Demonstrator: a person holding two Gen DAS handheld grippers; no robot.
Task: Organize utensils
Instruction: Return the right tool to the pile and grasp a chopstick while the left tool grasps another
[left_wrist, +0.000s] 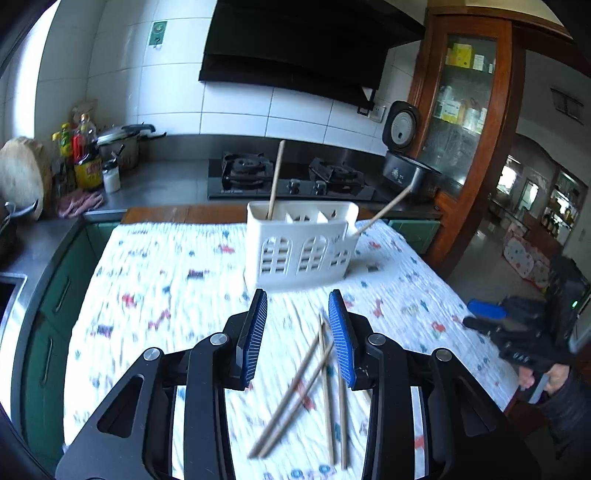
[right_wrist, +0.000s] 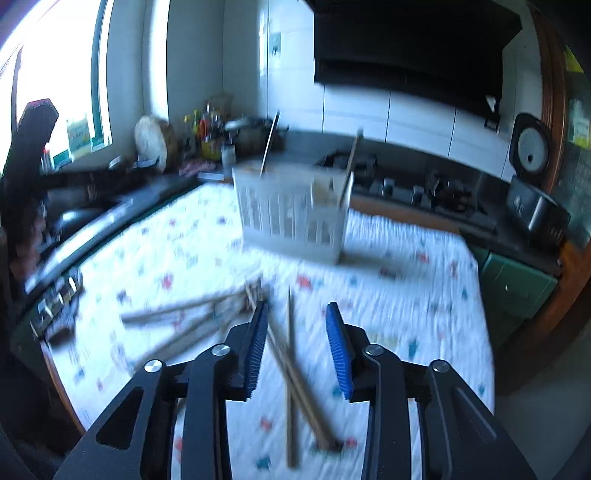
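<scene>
A white utensil caddy (left_wrist: 301, 247) stands at the far side of the patterned cloth, with two wooden chopsticks (left_wrist: 275, 179) standing in it. Several loose wooden chopsticks (left_wrist: 295, 398) lie on the cloth just under my left gripper (left_wrist: 297, 314), which is open and empty. In the right wrist view the caddy (right_wrist: 291, 218) is ahead and loose chopsticks (right_wrist: 295, 365) lie between and to the left of the fingers. My right gripper (right_wrist: 293, 325) is open and empty above them; it also shows in the left wrist view (left_wrist: 517, 332) at the right table edge.
The table wears a white patterned cloth (left_wrist: 166, 288). Behind it runs a counter with a gas hob (left_wrist: 291, 177), a rice cooker (left_wrist: 402, 147), bottles and a pot (left_wrist: 92, 155). A sink counter (right_wrist: 74, 221) lies to the left, a wooden cabinet (left_wrist: 465, 110) to the right.
</scene>
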